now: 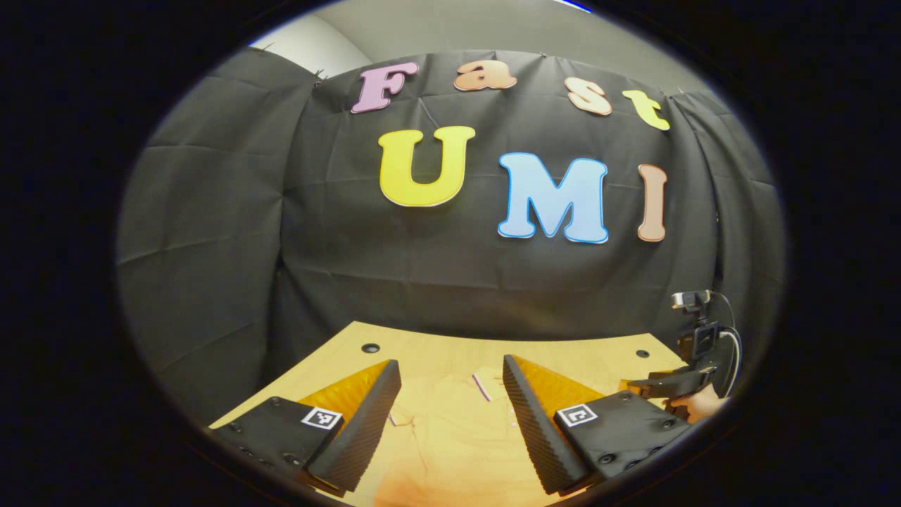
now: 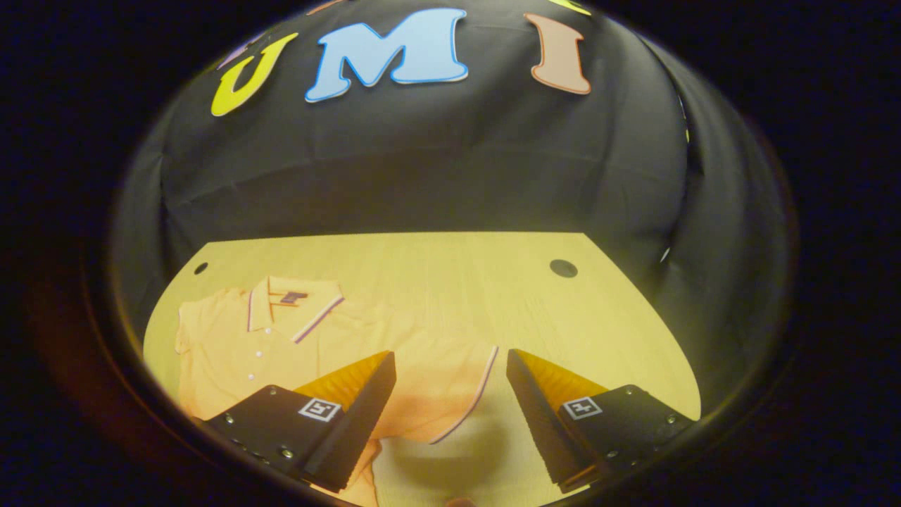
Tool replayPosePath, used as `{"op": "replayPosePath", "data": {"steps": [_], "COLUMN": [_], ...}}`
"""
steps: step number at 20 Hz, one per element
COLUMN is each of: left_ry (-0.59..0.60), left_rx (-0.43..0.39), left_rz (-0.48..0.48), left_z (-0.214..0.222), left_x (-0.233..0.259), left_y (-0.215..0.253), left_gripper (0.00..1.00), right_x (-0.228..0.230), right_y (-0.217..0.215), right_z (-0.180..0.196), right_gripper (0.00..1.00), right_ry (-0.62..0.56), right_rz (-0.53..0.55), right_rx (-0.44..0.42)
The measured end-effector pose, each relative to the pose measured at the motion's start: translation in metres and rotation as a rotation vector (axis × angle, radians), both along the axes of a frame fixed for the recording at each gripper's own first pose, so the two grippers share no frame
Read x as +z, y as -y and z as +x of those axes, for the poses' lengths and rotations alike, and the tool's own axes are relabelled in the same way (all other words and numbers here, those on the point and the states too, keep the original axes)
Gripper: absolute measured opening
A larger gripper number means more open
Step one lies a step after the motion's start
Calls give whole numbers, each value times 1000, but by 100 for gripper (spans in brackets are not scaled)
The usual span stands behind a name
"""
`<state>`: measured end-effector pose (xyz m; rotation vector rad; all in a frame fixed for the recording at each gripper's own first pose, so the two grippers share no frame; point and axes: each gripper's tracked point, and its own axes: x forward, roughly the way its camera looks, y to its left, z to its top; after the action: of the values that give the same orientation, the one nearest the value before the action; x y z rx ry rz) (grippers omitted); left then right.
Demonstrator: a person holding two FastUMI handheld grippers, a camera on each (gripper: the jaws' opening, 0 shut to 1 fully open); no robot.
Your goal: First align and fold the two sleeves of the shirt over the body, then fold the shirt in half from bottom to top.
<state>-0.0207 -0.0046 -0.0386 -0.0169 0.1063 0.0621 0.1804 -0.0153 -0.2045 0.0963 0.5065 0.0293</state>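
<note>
In the left gripper view, my left gripper (image 1: 450,415) hangs with its fingers spread wide, nothing between them, above the orange shirt (image 1: 450,436) lying on the wooden tabletop (image 1: 422,345). At the far right my other hand (image 1: 697,405) holds the right gripper.

In the right gripper view, my right gripper (image 2: 450,412) is likewise spread and holding nothing, above the shirt's striped sleeve hem (image 2: 479,394). The collar (image 2: 295,306) carries a small dark label, too small to read. The shirt lies flat at the tabletop's left.

Left gripper (image 1: 450,394) and right gripper (image 2: 450,387) both hover, jaws spread wide.
</note>
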Motion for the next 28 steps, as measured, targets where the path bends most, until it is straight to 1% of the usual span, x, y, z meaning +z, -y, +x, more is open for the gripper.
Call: {"op": "replayPosePath", "data": {"steps": [4,7,10,13,15,16,17,18,19,20,21,23,25,28], "left_ry": [-13,-24,-34,-46,-50,-51,-49,-49,-48,-49,-49,-51,-52,-48], "left_rx": [4,9,13,15,17,20,21,23,25,27,29,35,42,53], "left_rz": [12,12,-4,-24,-29,-31,-34,-36,-39,-42,-46,-53,-58,-57], "left_z": [-9,-17,-23,-27,-30,-31,-31,-32,-32,-33,-34,-36,-37,-38], "left_x": [-3,-5,-8,-11,-14,-14,-14,-14,-14,-15,-16,-18,-19,-19], "left_y": [-2,-1,0,2,2,1,2,1,0,0,0,-2,-5,-8], "left_gripper": [94,94,94,94,95,94,94,94,94,94,94,94,94,94], "right_x": [-36,-55,-62,-61,-61,-62,-61,-62,-62,-61,-62,-60,-55,-33], "right_y": [6,7,5,3,-8,-13,-12,-10,-9,-9,-8,-8,-7,-13], "right_z": [20,26,26,31,31,31,33,33,32,34,34,34,36,35], "right_gripper": [99,99,99,99,90,78,70,53,49,29,29,5,5,5], "right_ry": [-99,-157,-174,-158,-162,-172,-177,-181,-190,-192,-193,-201,-176,-118], "right_rz": [-8,12,1,-22,7,39,50,64,80,95,100,132,107,53], "right_rx": [-22,-30,-22,-7,9,17,2,-3,-16,-17,-17,-41,-40,-5]}}
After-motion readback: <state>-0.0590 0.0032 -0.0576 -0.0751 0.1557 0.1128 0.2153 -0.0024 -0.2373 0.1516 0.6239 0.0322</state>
